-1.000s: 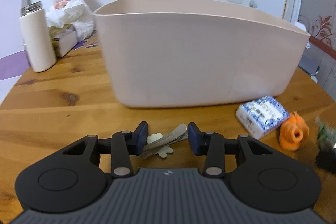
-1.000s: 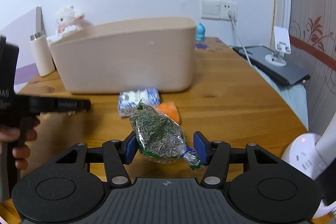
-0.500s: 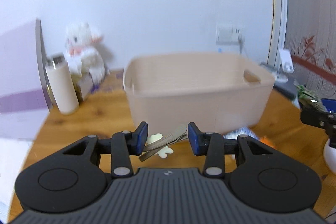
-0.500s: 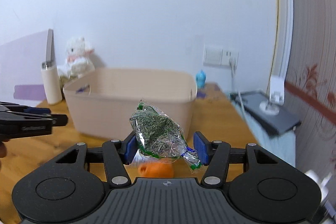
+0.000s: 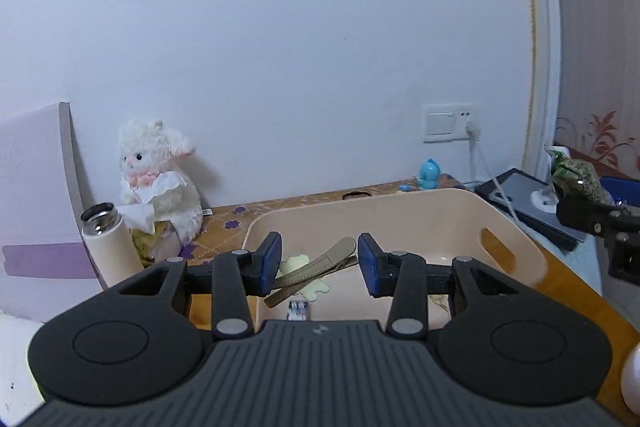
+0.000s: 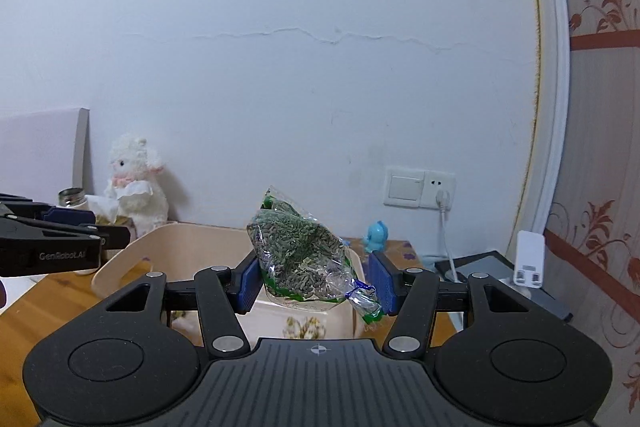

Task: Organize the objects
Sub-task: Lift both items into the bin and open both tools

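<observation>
My left gripper point(image 5: 319, 263) is shut on a tan hair clip point(image 5: 316, 269) with a pale yellow charm and holds it over the near left part of the beige plastic bin point(image 5: 516, 259). My right gripper point(image 6: 316, 281) is shut on a clear bag of green-grey pellets point(image 6: 300, 255) and holds it above the bin's point(image 6: 120, 263) right end. The bag and the right gripper also show at the right edge of the left wrist view point(image 5: 576, 183). A small blue-white packet point(image 5: 298, 309) lies on the bin floor.
The bin stands on a round wooden table point(image 5: 576, 291). A white plush lamb point(image 5: 156, 179), a white flask point(image 5: 110, 243) and a tissue box stand at the back left. A blue figurine point(image 5: 428, 175), a wall socket with cable and a dark tablet point(image 5: 524, 203) are at the back right.
Both grippers have risen from table level with their objects and moved forward over the bin. The tissue pack and orange item on the table have dropped out of view.
</observation>
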A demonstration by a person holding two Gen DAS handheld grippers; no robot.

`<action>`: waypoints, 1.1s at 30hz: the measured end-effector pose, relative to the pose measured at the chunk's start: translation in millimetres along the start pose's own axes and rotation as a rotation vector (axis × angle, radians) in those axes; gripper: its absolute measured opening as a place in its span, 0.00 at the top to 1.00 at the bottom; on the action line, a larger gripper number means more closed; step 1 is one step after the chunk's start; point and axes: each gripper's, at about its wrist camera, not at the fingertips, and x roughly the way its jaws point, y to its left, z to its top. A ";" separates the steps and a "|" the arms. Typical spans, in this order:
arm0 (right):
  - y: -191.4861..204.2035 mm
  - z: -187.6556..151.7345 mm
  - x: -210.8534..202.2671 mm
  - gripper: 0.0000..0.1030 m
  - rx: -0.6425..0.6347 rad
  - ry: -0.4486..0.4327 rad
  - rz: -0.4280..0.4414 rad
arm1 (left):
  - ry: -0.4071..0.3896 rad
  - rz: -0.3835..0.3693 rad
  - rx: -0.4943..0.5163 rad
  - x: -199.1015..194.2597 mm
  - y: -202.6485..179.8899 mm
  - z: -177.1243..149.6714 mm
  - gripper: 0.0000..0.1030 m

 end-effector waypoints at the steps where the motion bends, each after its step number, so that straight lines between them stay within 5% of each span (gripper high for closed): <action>1: -1.0 1.0 7.3 0.49 0.010 0.009 0.006 | 0.018 -0.001 -0.005 9.8 0.5 3.5 0.57; 8: 1.9 -2.8 63.9 0.49 -0.002 0.081 0.039 | 0.207 0.034 0.010 86.9 -12.8 -1.4 0.57; 16: 8.0 -24.2 107.0 0.49 -0.006 0.214 0.021 | 0.348 0.056 0.026 124.6 -17.6 -30.5 0.57; 20: 18.3 -30.2 112.4 0.48 -0.067 0.223 -0.007 | 0.362 0.055 0.023 126.7 -13.8 -34.0 0.56; 21: 20.4 -30.1 111.9 0.39 -0.077 0.227 -0.008 | 0.356 0.050 0.016 123.6 -12.1 -32.6 0.56; 24: 23.0 -27.7 103.4 0.37 -0.081 0.217 -0.012 | 0.347 0.040 0.020 109.9 -9.5 -25.2 0.36; 33: 7.8 -20.6 48.2 0.16 -0.036 0.171 0.009 | 0.280 -0.009 0.018 44.2 -2.4 -11.2 0.15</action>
